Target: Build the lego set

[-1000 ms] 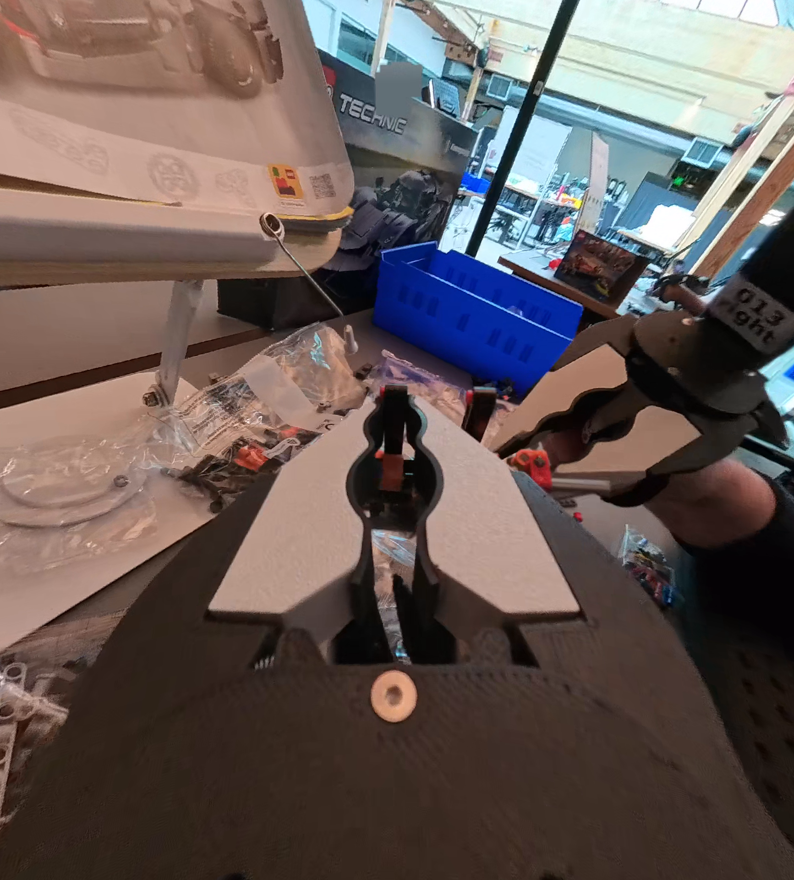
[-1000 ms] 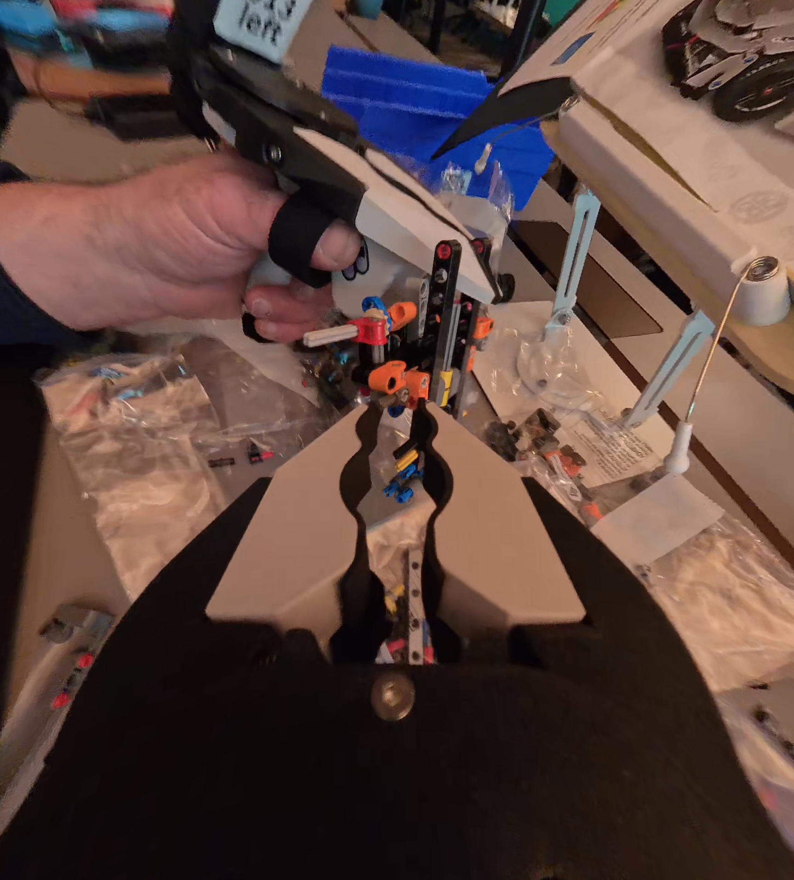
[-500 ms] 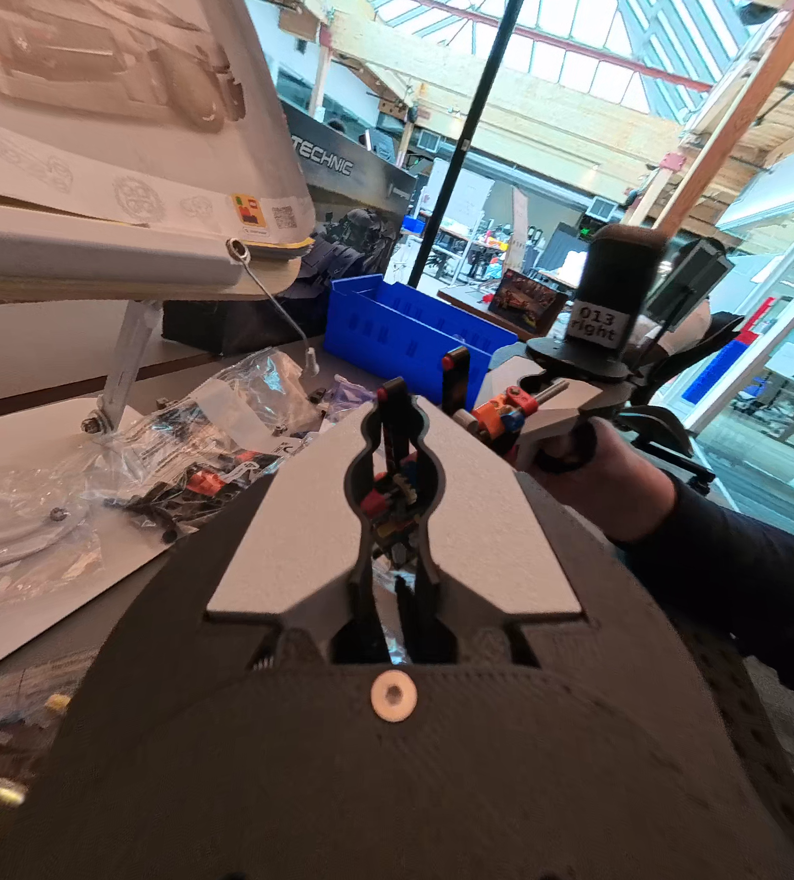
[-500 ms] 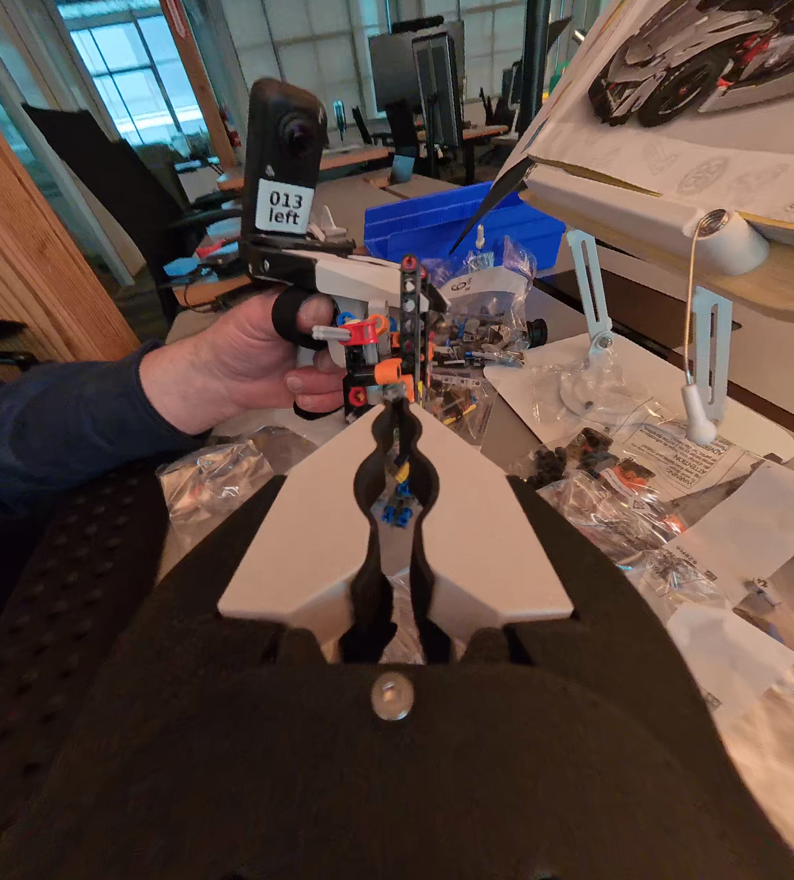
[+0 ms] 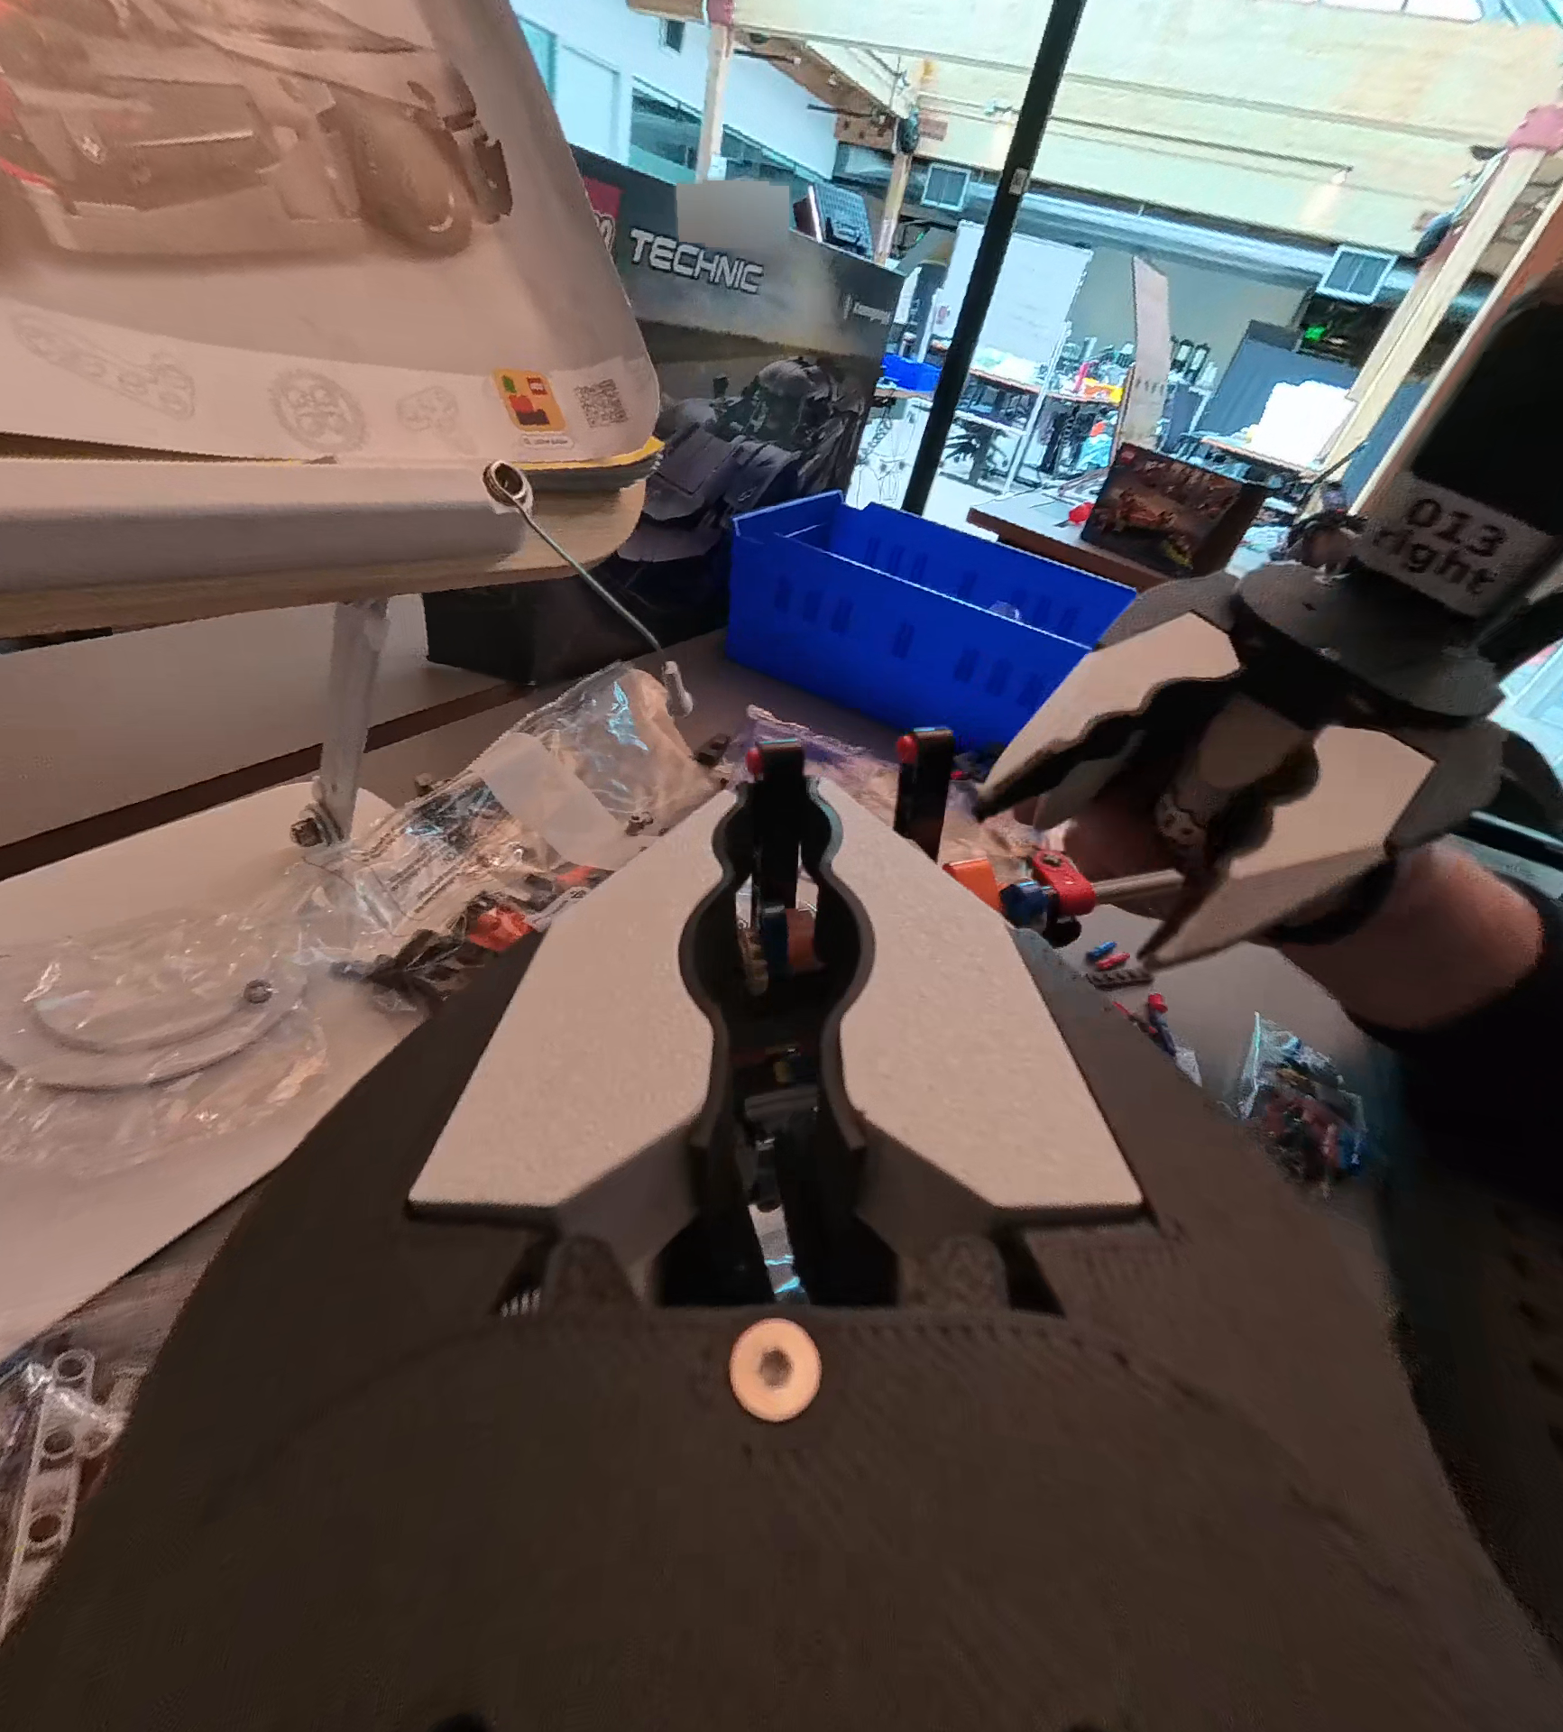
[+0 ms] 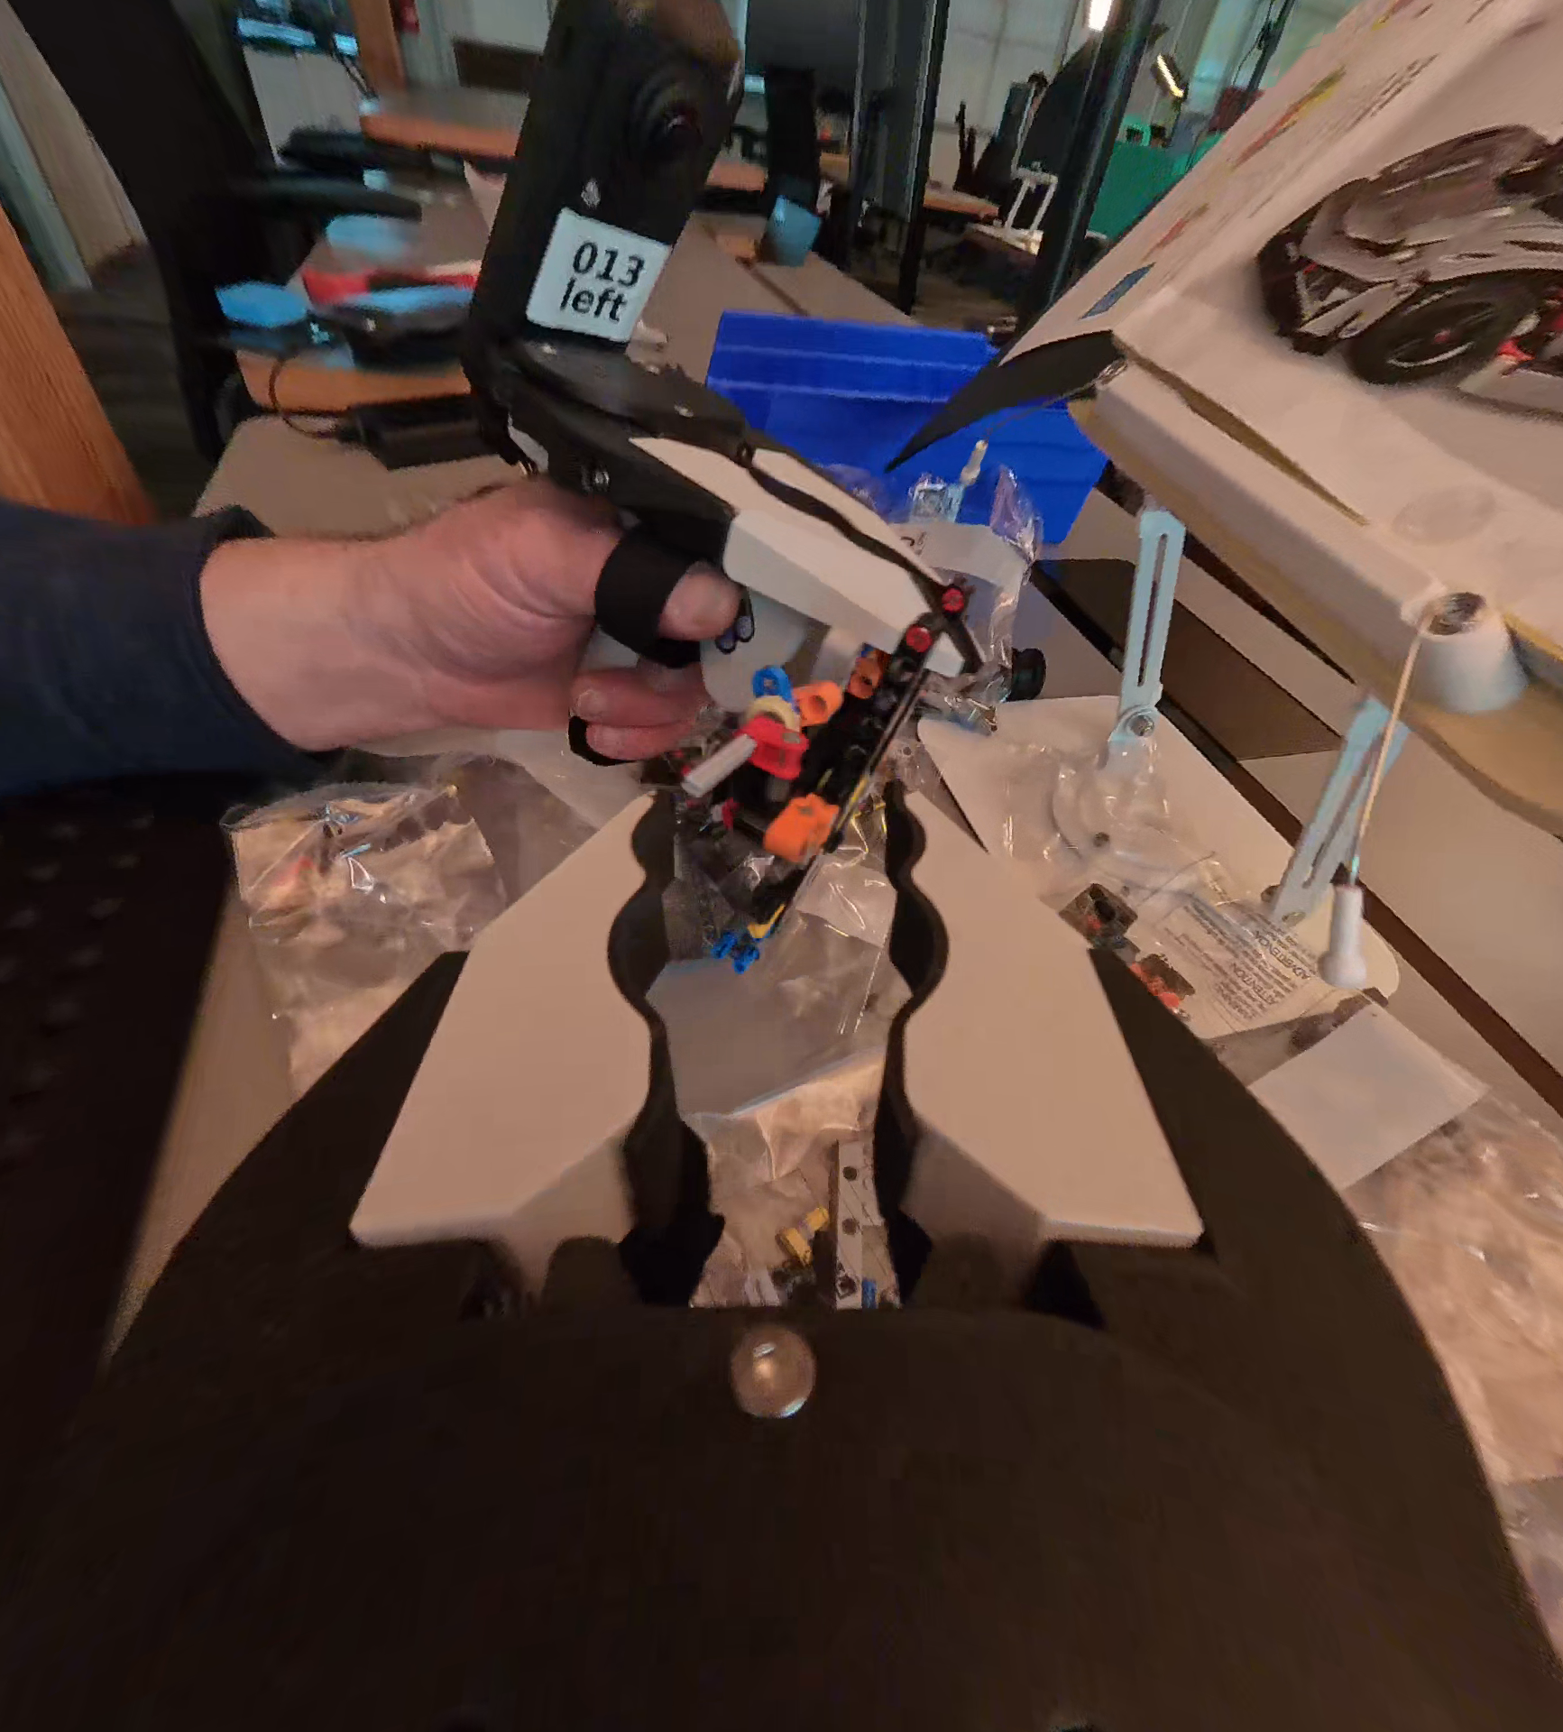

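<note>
The partly built Lego assembly (image 6: 815, 740) is black beams with red pins, orange connectors, a red piece and a grey axle (image 6: 716, 764). My left gripper (image 5: 777, 797) is shut on one black beam (image 5: 777, 843) and holds the assembly tilted above the table. It also shows in the right wrist view (image 6: 941, 619). My right gripper (image 6: 773, 806) is open and empty, just below the assembly's orange connector (image 6: 801, 825). In the left wrist view the right gripper (image 5: 1068, 881) has its fingers spread on either side of the grey axle (image 5: 1133, 883).
A blue bin (image 5: 899, 619) stands at the back of the table. The instruction booklet (image 6: 1414, 281) lies on a raised white stand (image 6: 1133, 637). Clear bags of parts (image 5: 552, 806) lie under and around the grippers. A dark set box (image 5: 759, 309) stands behind.
My right gripper has opened wide; half a second ago its fingers were nearly closed at the assembly. The left gripper has tilted the assembly and both have dropped toward the table.
</note>
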Available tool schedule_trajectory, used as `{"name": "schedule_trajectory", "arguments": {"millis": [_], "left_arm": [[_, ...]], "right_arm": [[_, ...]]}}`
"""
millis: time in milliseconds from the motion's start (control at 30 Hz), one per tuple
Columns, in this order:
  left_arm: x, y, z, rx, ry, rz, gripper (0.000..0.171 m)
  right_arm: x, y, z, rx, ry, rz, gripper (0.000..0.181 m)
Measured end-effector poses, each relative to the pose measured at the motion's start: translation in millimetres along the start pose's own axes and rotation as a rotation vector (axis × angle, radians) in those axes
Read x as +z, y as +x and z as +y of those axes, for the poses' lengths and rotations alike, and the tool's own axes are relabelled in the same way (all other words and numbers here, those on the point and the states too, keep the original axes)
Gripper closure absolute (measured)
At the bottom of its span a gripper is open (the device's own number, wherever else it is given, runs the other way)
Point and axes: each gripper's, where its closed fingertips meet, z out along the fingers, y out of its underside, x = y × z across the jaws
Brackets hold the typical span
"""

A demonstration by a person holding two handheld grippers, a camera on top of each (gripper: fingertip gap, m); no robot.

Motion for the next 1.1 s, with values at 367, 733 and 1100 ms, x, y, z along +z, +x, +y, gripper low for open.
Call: {"name": "schedule_trajectory", "arguments": {"millis": [367,733,1100], "left_arm": [[5.6,-1.0,4.3,0.072,-0.029,-0.069,0.162],[3.0,0.9,8.2,0.080,-0.060,-0.012,0.162],[2.4,7.2,16.1,0.015,-0.099,0.108,0.162]], "right_arm": [[10.5,12.0,6.4,0.076,-0.030,0.112,0.168],[3.7,12.2,6.9,0.141,-0.008,0.041,0.169],[0.4,7.7,9.3,0.142,0.000,-0.021,0.169]]}}
